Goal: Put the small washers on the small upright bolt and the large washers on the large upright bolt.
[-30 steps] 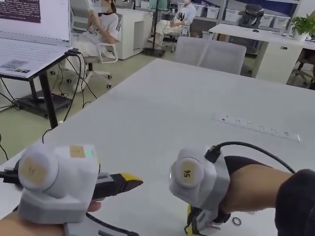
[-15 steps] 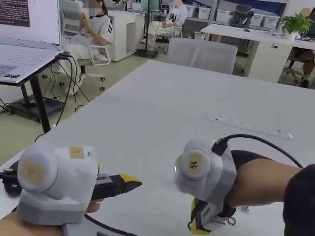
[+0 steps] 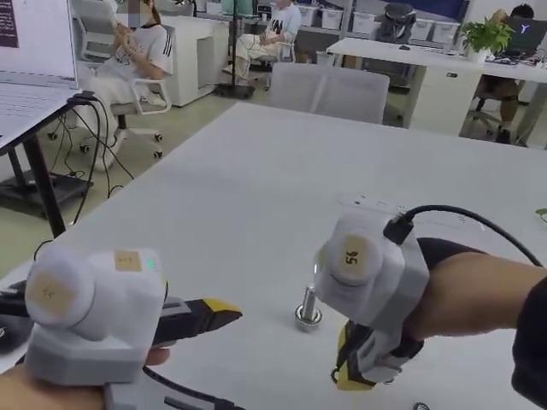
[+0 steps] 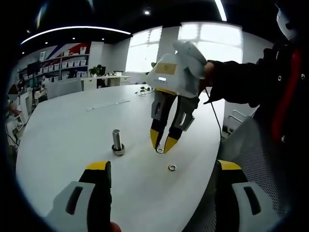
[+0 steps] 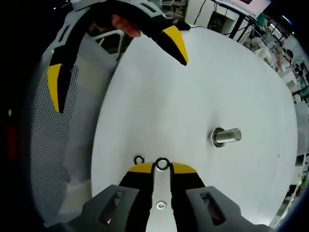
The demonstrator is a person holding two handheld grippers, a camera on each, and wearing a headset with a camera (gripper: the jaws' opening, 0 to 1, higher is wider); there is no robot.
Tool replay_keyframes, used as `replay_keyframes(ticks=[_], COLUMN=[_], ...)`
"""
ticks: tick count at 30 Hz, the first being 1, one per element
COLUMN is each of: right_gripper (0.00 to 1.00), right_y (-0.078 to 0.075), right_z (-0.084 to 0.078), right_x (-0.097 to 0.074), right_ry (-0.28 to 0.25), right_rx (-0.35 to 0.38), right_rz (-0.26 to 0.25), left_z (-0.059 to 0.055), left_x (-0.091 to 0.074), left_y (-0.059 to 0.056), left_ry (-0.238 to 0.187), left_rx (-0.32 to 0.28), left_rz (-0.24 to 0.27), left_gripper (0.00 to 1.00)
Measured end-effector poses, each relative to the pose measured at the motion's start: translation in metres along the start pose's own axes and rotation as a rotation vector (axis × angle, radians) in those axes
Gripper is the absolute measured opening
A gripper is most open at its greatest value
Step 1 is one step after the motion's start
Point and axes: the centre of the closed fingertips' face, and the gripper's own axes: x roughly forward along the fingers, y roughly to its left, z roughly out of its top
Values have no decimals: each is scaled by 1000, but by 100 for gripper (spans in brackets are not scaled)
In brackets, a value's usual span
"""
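"So, what's the left claw (image 4: 162, 165) up to?"

"Spread wide with nothing in it. It hangs low over the near edge of the bench (image 3: 256, 188), pointing across at the other claw."

"And the bolt (image 3: 308, 306)?"

"Standing upright on the bench, on a wider collar at its foot. From here it's between the two claws and touches neither."

"The right claw (image 4: 162, 144)?"

"It's to the right of the bolt, tipped down at the bench top. Its jaws are drawn close on a washer (image 5: 162, 163) right at the tips, and it looks pinched. I can't tell whether it's off the surface."

"Any more lying about?"

"A second washer (image 5: 139, 159) lies flat on the bench just beside the pinched one. A third washer (image 5: 161, 205) sits further back under that claw, in the gap between its jaws. All three are well apart from the bolt."
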Motion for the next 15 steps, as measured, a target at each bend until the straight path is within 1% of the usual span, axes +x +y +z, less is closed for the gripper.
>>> replay_keyframes(ticks=[5,12,15], right_gripper=[13,13,13], right_y=[-2,-6,-7], right_z=[-7,-12,-14], right_x=[-10,-22,-26], right_ry=[-1,-9,-9], right_rx=[19,48,57], right_rz=[-12,-27,-35], left_z=[1,4,3], left_x=[4,11,12], left_y=[2,3,4], left_ry=[7,13,18], left_rx=[4,11,13], left_rz=[-14,-38,-49], left_gripper=[89,89,89])
